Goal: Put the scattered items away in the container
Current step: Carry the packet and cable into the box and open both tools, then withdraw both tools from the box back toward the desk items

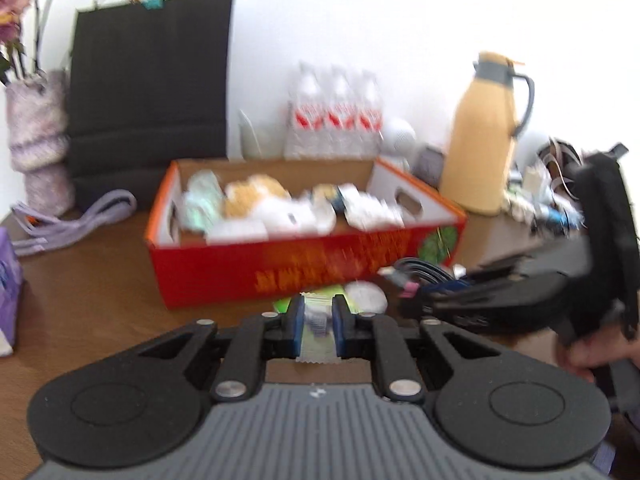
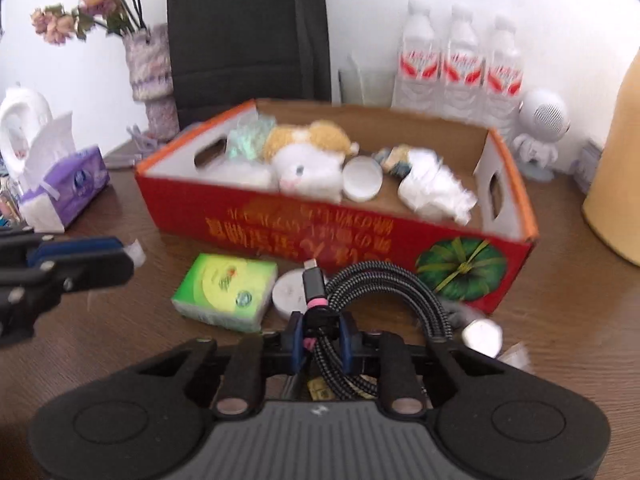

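Note:
A red cardboard box (image 1: 304,268) (image 2: 360,232) stands mid-table and holds a plush toy (image 2: 308,160), a white lid and white bags. My left gripper (image 1: 316,324) is shut on a small pale sachet (image 1: 316,344) just in front of the box; it shows at the left edge of the right wrist view (image 2: 80,260). My right gripper (image 2: 323,336) is shut on a coiled black braided cable (image 2: 384,280) with a pink-banded plug. A green tissue pack (image 2: 226,286) and a white round disc (image 2: 290,290) lie on the table before the box.
Behind the box stand a black paper bag (image 2: 248,32), three water bottles (image 2: 460,56), a yellow thermos (image 1: 484,136) and a small white robot figure (image 2: 540,132). A flower vase (image 2: 150,76) and a purple tissue pack (image 2: 68,188) are at the left. A small pale object (image 2: 482,336) lies near my right gripper.

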Tool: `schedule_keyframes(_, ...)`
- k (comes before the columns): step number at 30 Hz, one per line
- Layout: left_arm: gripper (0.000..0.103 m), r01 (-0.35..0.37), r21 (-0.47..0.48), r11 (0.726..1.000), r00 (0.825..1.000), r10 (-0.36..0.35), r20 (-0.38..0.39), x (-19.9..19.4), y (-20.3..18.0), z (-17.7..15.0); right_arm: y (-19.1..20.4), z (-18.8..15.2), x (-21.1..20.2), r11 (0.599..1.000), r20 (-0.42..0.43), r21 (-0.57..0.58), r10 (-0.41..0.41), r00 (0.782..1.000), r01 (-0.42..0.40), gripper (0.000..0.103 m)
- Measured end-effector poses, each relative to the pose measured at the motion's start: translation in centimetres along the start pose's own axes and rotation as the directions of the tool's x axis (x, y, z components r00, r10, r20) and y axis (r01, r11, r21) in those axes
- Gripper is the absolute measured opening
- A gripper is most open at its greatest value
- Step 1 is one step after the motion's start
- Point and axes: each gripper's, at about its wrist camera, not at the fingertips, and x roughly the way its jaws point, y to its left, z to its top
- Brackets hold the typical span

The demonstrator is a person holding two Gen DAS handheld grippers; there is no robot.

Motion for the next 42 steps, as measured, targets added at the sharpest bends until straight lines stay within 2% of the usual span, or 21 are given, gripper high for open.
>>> schedule_keyframes(3, 0.015, -0.021, -0.031, 0.999, 0.999, 0.022, 0.027, 0.4, 0.8, 2.9, -0.7, 2.1, -3.8, 1.000, 0.095, 0.003, 0.011, 0.995, -0.011, 0.017)
schedule_keyframes(5, 0.015, 0.002, -0.046, 0.999, 1.000, 0.000, 0.029, 1.8, 1.0, 5.4, -1.2, 4.2, -5.6, 1.000, 0.147, -0.017, -0.002, 0.989, 0.005, 0.017)
schedule_keyframes(7, 0.015, 0.049, -0.068, 0.996, 0.999, -0.050, -0.015, 4.6, 1.0, 7.8, -2.2, 7.4, -6.4, 1.000, 0.187, -0.029, -0.002, 0.982, 0.007, 0.017)
schedule_keyframes(8, 0.015, 0.060, -0.076, 0.995, 0.997, -0.064, -0.050, 6.5, 0.8, 8.8, -2.7, 9.0, -6.1, 1.000, 0.182, -0.029, 0.014, 0.983, -0.009, 0.017)
schedule_keyframes(10, 0.015, 0.046, -0.082, 0.996, 0.985, -0.059, -0.162, 11.0, 0.3, 9.9, -3.8, 12.2, -3.7, 0.998, 0.116, -0.017, 0.067, 0.991, -0.065, 0.017)
schedule_keyframes(13, 0.015, -0.043, -0.027, 0.999, 0.962, 0.034, -0.272, 16.0, -0.3, 9.8, -4.9, 14.3, 2.7, 0.994, -0.080, 0.027, 0.111, 0.991, -0.109, 0.017)
schedule_keyframes(16, 0.017, -0.079, -0.034, 0.996, 0.946, 0.064, -0.319, 18.4, -0.3, 8.9, -5.4, 13.6, 8.1, 0.994, -0.213, 0.074, 0.099, 0.972, -0.086, 0.017)
schedule_keyframes(18, 0.017, -0.092, -0.057, 0.994, 0.940, 0.067, -0.334, 18.7, 0.1, 8.1, -6.3, 12.8, 10.5, 0.985, -0.268, 0.142, 0.130, 0.955, -0.094, 0.017)
schedule_keyframes(19, 0.020, -0.085, -0.068, 0.994, 0.940, 0.057, -0.336, 18.6, 0.3, 7.9, -6.6, 12.5, 11.2, 0.984, -0.277, 0.158, 0.125, 0.953, -0.083, 0.018)
schedule_keyframes(20, 0.023, -0.062, -0.074, 0.995, 0.942, 0.034, -0.334, 18.5, 0.3, 8.0, -6.6, 12.2, 11.7, 0.986, -0.290, 0.160, 0.098, 0.952, -0.052, 0.018)
schedule_keyframes(22, 0.037, -0.032, -0.044, 0.999, 0.949, 0.016, -0.316, 17.5, 0.3, 8.4, -6.4, 11.8, 12.0, 0.992, -0.309, 0.127, 0.044, 0.950, -0.005, 0.021)
schedule_keyframes(23, 0.040, -0.040, -0.025, 0.999, 0.954, 0.031, -0.298, 16.8, 0.3, 8.7, -6.4, 11.8, 11.6, 0.992, -0.302, 0.123, 0.035, 0.953, 0.003, 0.021)
schedule_keyframes(25, 0.051, -0.053, -0.015, 0.998, 0.962, 0.047, -0.269, 15.3, 0.5, 9.8, -6.5, 12.1, 10.2, 0.990, -0.277, 0.142, 0.049, 0.960, -0.010, 0.030)
schedule_keyframes(26, 0.054, -0.067, -0.022, 0.997, 0.963, 0.059, -0.262, 14.6, 0.8, 10.5, -6.6, 12.4, 9.2, 0.988, -0.255, 0.153, 0.041, 0.966, -0.002, 0.041)
schedule_keyframes(27, 0.060, -0.091, -0.029, 0.995, 0.961, 0.081, -0.264, 14.1, 1.0, 10.9, -6.7, 12.7, 7.9, 0.986, -0.227, 0.168, 0.025, 0.974, 0.014, 0.049)
schedule_keyframes(31, 0.085, -0.189, -0.043, 0.981, 0.945, 0.170, -0.280, 11.8, 1.6, 11.4, -6.1, 13.1, 3.0, 0.979, -0.138, 0.203, 0.020, 0.990, 0.009, 0.060)
schedule_keyframes(34, 0.089, -0.234, -0.070, 0.970, 0.948, 0.212, -0.237, 9.4, 1.6, 10.7, -5.1, 12.1, -0.7, 0.983, -0.073, 0.180, -0.018, 0.997, 0.031, 0.072)
schedule_keyframes(36, 0.096, -0.266, -0.090, 0.960, 0.951, 0.246, -0.185, 7.2, 1.2, 10.2, -4.4, 11.1, -2.6, 0.986, -0.016, 0.163, -0.044, 0.999, 0.046, 0.074)
schedule_keyframes(38, 0.098, -0.288, -0.098, 0.953, 0.956, 0.279, -0.094, 4.6, 0.2, 9.2, -3.5, 9.2, -4.6, 0.987, 0.068, 0.149, -0.068, 0.995, 0.058, 0.077)
schedule_keyframes(42, 0.102, -0.288, -0.112, 0.951, 0.949, 0.300, 0.101, -0.7, -2.1, 6.1, -1.4, 4.1, -8.4, 0.992, 0.248, 0.094, -0.104, 0.963, 0.083, 0.082)
